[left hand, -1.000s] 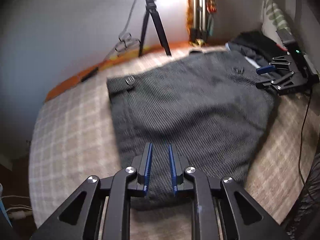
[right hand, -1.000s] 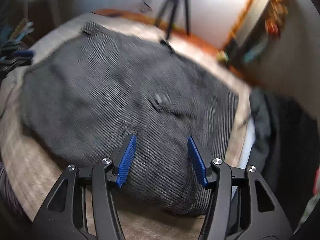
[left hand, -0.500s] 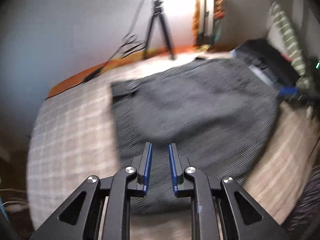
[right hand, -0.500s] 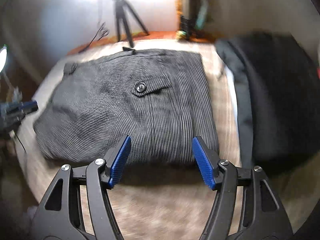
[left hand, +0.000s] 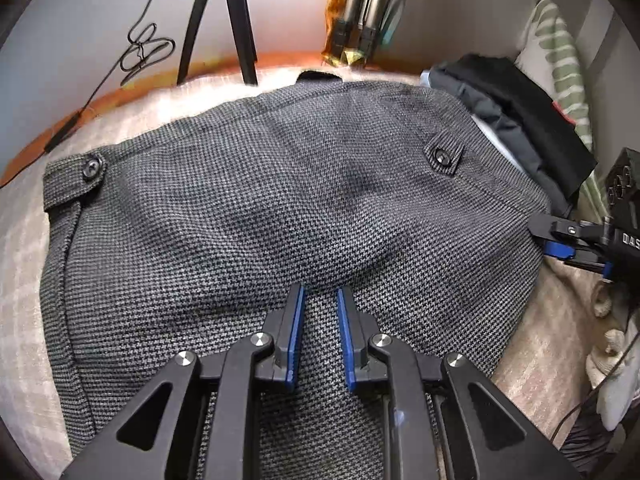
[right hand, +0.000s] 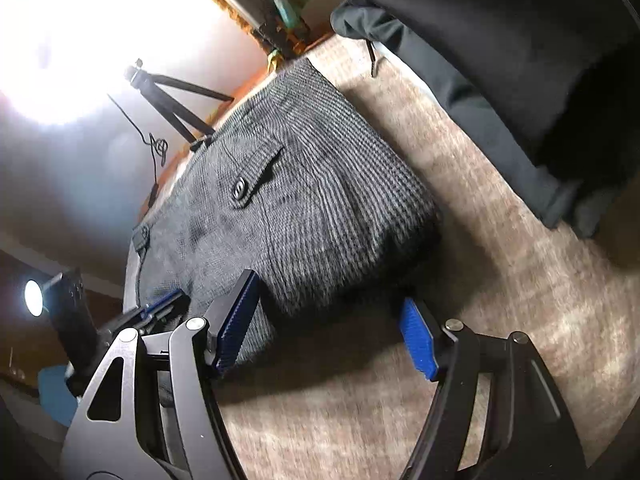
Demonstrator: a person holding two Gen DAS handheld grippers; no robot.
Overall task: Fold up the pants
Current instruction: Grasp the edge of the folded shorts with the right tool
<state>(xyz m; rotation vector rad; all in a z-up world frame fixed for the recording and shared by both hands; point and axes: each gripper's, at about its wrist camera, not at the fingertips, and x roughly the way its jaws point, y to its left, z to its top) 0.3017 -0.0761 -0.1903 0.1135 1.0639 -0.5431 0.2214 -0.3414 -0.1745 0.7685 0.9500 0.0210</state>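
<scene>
The gray checked pants lie folded into a thick flat stack on a bed with a pale plaid cover. Two button flaps show on top, one button near the far left corner and another button toward the right side. The left gripper hangs just over the near part of the pants, and its blue jaws sit close together with a thin gap between them and nothing held. From the right wrist view the pants look tilted, with the near corner just in front of the right gripper. Its jaws are spread wide apart and hold nothing; one blue pad is over the edge of the pants and the other is over the bed cover. A pile of dark clothes lies right beside the pants on the right. A black tripod stands behind the bed by the wall, and a thin black cable hangs there too.
</scene>
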